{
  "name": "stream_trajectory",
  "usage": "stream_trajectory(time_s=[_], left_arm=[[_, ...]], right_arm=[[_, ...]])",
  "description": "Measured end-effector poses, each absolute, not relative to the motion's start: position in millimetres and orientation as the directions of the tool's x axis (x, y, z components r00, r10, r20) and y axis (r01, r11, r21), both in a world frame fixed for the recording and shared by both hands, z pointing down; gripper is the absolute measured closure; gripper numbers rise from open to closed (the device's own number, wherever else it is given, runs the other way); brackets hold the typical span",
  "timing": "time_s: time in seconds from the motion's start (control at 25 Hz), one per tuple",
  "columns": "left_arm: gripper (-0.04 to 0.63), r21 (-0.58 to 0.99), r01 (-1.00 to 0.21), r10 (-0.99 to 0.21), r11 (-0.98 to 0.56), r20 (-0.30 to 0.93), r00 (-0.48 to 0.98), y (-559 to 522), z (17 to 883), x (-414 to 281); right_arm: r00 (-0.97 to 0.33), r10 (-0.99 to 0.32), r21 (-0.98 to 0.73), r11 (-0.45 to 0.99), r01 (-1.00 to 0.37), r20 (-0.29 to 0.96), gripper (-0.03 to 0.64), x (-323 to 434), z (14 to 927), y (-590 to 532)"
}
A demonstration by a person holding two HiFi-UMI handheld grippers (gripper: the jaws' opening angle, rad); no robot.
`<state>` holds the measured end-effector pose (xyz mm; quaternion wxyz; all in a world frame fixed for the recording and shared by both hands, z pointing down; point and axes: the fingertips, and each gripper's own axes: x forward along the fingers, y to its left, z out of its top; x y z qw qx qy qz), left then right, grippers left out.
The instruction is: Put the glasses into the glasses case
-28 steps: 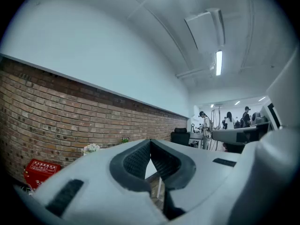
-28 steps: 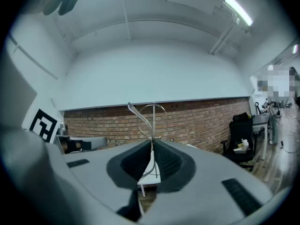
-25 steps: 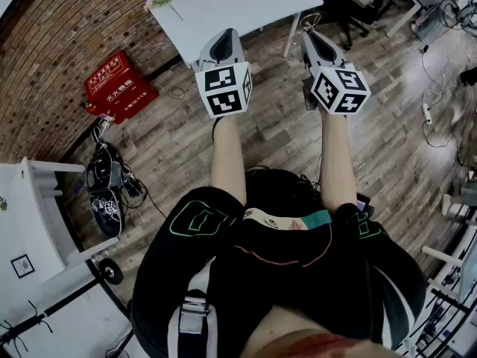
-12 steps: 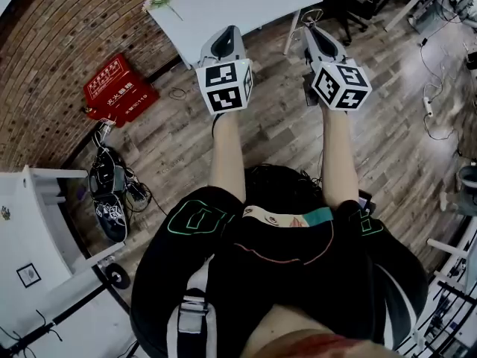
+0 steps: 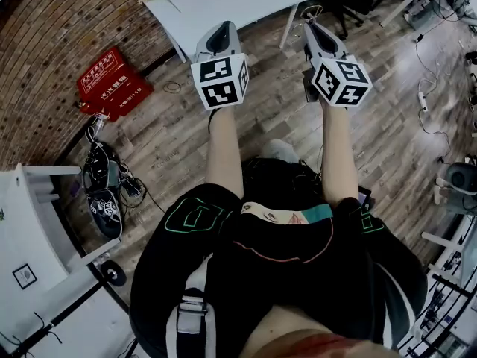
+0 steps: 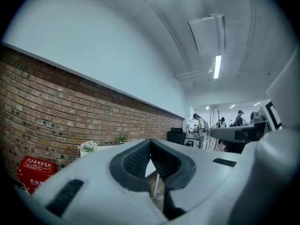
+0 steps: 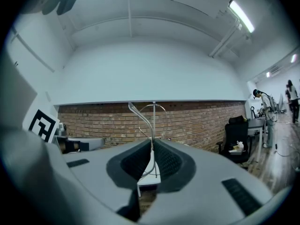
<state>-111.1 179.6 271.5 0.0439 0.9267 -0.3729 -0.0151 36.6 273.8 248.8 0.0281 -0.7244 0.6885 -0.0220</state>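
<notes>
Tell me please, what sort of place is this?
Probably an open office or lab workspace. A long brick wall runs along one side, a white table stands on the wood floor, cables trail across that floor, and people stand at desks farther back.

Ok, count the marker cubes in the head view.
2. One marker cube sits on the left gripper, at the picture's left; the other sits on the right gripper, at the picture's right. No other is in view.
</notes>
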Motion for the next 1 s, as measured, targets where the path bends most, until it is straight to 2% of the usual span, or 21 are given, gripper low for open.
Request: stream_trajectory(time_s=[0.28, 0.56, 1.0], left_arm=[[0.597, 0.122, -0.708, -0.714, -0.695, -0.007, 0.700, 165, 269, -131], [0.597, 0.120, -0.693, -0.698, -0.711, 0.002, 0.716, 156, 275, -111], [0.597, 0.133, -0.734, -0.735, -0.666, 0.053, 0.676, 85, 304, -104]], right_arm=[[0.038, -0.999, -0.057, -0.037, -0.998, -0.015, 0.586, 25, 242, 266], [0.057, -0.998, -0.065, -0.057, -0.996, -0.009, 0.586, 46, 248, 258], [0.000, -1.000, -0.082, -0.002, -0.997, 0.029, 0.586, 60, 273, 176]])
